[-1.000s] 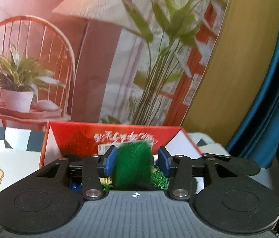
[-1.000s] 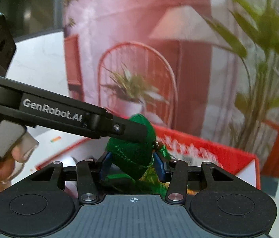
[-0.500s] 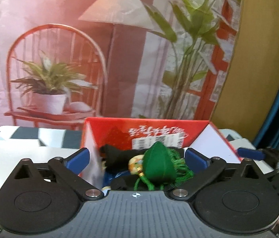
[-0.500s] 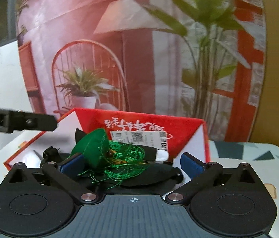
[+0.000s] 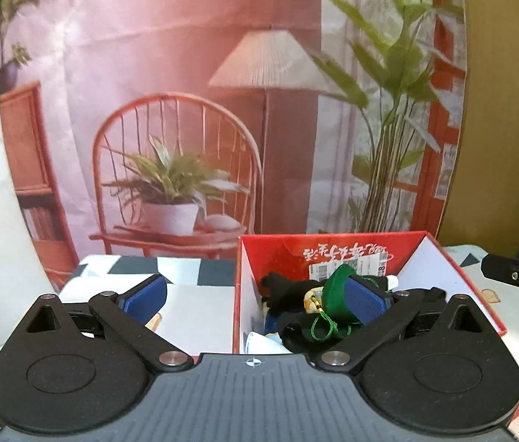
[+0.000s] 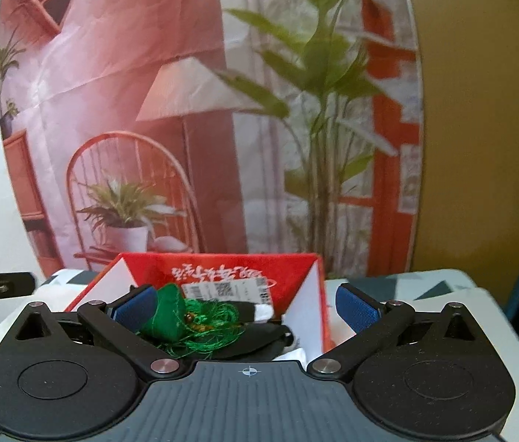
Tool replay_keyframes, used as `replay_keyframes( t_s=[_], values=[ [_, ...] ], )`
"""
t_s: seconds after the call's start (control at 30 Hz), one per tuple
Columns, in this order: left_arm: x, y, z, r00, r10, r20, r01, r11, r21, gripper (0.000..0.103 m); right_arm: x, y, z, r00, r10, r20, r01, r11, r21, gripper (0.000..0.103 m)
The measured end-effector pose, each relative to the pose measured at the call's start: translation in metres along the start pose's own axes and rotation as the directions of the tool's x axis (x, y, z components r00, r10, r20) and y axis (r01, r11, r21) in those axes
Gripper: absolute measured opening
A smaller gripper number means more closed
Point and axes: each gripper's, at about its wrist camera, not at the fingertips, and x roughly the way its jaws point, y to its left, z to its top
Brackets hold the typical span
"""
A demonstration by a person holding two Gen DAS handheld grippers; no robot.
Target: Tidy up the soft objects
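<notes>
While the left wrist view catches a cream bead on the green stuffed pouch with tassel threads (image 5: 335, 289), the right wrist view shows more of its loose threads. It lies in the open red cardboard box (image 5: 454, 276) ahead, on black fabric (image 6: 259, 339) — a printed room backdrop (image 5: 185, 110) beyond. Left gripper (image 5: 255, 294) and right gripper (image 6: 246, 304) gape wide, holding nothing.

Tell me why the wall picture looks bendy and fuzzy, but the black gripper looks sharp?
In both wrist views the fisheye lens bows straight edges near the rim, such as the yellow panel. The backdrop poster looks soft in the left wrist view and blurrier in the right wrist view, most on the printed leaves. Each open gripper shows crisp. The green pouch in the red box is fairly clear.
</notes>
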Motion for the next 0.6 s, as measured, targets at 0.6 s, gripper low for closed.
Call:
replay_keyframes(
  t_s=[0.6],
  values=[
    [-0.177,0.007,0.003,0.982,0.062,0.179,-0.049,0.996,-0.071,0.103,-0.153,0.036,0.018,0.995,0.062,0.077,-0.061,0.998,-0.009,0.103]
  ],
)
